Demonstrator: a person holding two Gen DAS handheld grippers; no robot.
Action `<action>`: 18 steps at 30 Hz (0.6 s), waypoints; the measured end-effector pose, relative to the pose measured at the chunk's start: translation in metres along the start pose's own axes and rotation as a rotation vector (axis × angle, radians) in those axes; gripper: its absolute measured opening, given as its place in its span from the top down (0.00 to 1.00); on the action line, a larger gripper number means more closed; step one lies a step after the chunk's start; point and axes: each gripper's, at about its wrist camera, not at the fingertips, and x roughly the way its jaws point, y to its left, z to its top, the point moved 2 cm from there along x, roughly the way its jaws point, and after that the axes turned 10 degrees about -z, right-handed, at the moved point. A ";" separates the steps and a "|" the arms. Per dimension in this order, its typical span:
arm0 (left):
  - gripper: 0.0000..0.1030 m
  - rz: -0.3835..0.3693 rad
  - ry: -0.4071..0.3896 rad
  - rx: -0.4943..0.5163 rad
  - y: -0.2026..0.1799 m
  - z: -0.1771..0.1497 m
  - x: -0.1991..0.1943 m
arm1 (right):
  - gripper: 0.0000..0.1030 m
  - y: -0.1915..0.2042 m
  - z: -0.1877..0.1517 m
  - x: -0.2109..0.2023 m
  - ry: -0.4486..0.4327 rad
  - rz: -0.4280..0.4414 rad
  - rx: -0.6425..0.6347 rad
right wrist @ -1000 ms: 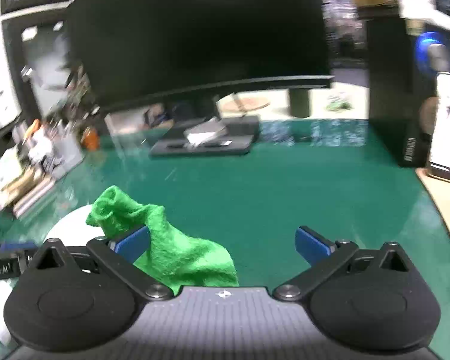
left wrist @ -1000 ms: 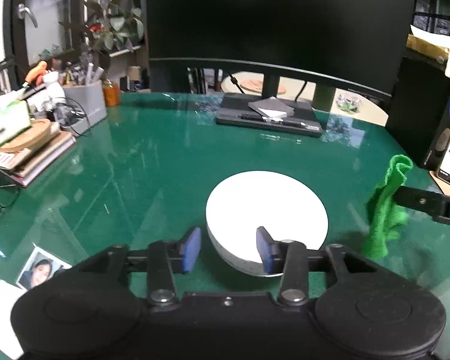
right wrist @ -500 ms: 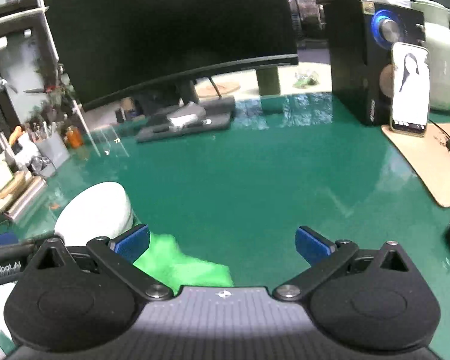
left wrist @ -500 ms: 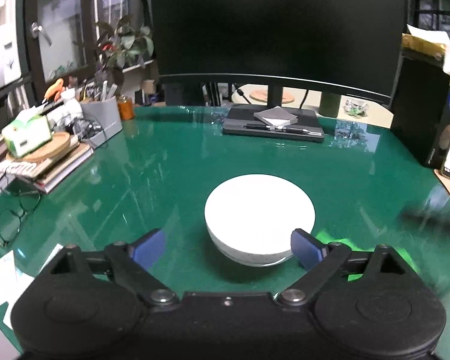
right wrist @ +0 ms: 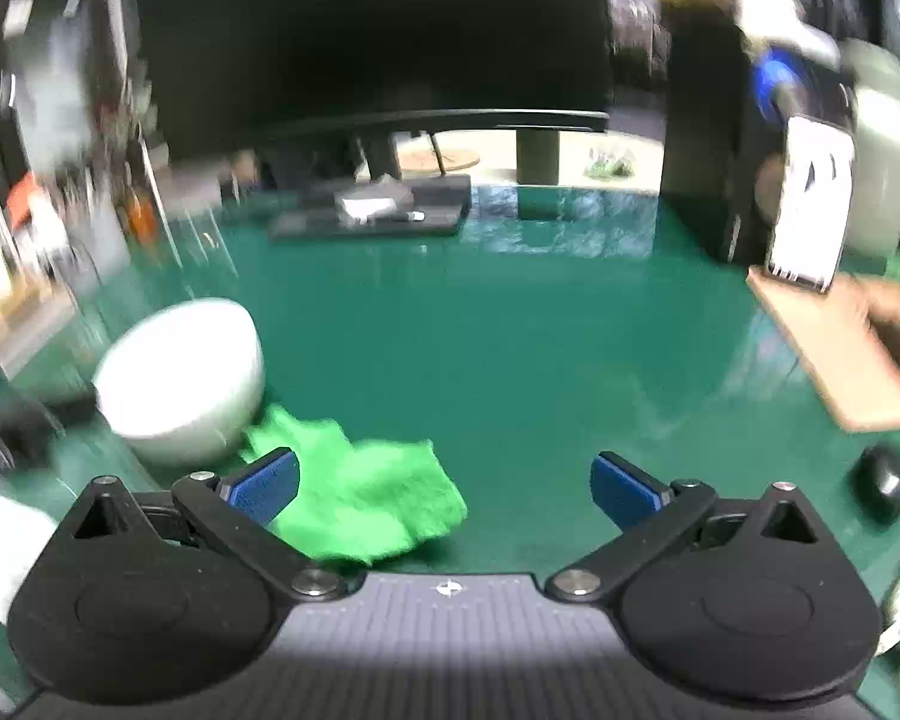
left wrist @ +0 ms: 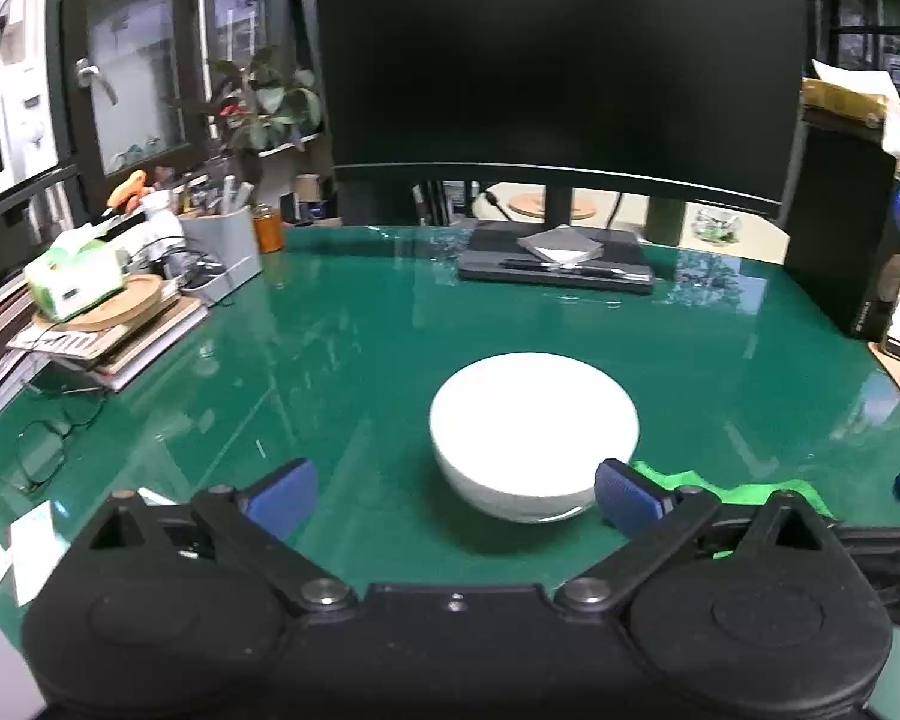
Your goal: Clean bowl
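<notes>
green cloth: microfibre rag (right wrist: 360,498), lying loose in a crumpled heap on the desk (right wrist: 510,360), right under the right gripper (right wrist: 444,486), closer to its left pad
right gripper: jaws wide apart, nothing pinched; view's blurry, so it's on the move
left gripper: (left wrist: 456,495) jaws opening, pads either side of the gap but not touching anything
bowl: white bowl (left wrist: 534,435) sits upright on the desk just ahead of the left gripper, a bit right of centre in the gap
bowl vs cloth: cloth's corner is at the bowl's base, touching or nearly, can't tell
who's nearer: right for the cloth, left for the bowl
inside the bowl: nothing visible, though it's overexposed
further back: black tray (left wrist: 555,267) under the monitor (left wrist: 558,60), pen holder (left wrist: 222,246) far left
</notes>
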 end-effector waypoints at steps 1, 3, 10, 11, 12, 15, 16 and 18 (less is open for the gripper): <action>0.02 -0.004 -0.004 -0.009 0.002 0.000 -0.001 | 0.00 0.007 0.000 0.008 -0.008 -0.056 -0.040; 0.01 -0.012 -0.008 -0.025 0.006 -0.001 -0.003 | 0.00 0.013 0.003 0.032 0.031 -0.099 -0.069; 0.01 -0.021 0.005 -0.009 0.010 0.001 0.004 | 0.00 0.012 0.038 0.065 0.040 -0.244 -0.092; 0.01 -0.028 0.007 -0.014 0.011 0.002 0.004 | 0.00 0.010 0.043 0.055 0.052 -0.257 -0.084; 0.01 -0.036 0.010 -0.020 0.012 0.003 0.004 | 0.00 0.009 0.042 0.047 0.055 -0.262 -0.074; 0.01 -0.048 0.012 -0.031 0.014 0.002 0.002 | 0.00 -0.002 0.037 0.003 0.060 -0.178 0.032; 0.01 -0.045 0.012 -0.032 0.014 0.002 0.002 | 0.00 -0.005 0.032 -0.005 0.060 -0.146 0.063; 0.01 -0.047 0.024 -0.035 0.014 -0.001 0.003 | 0.00 -0.005 0.024 -0.014 0.096 -0.099 0.107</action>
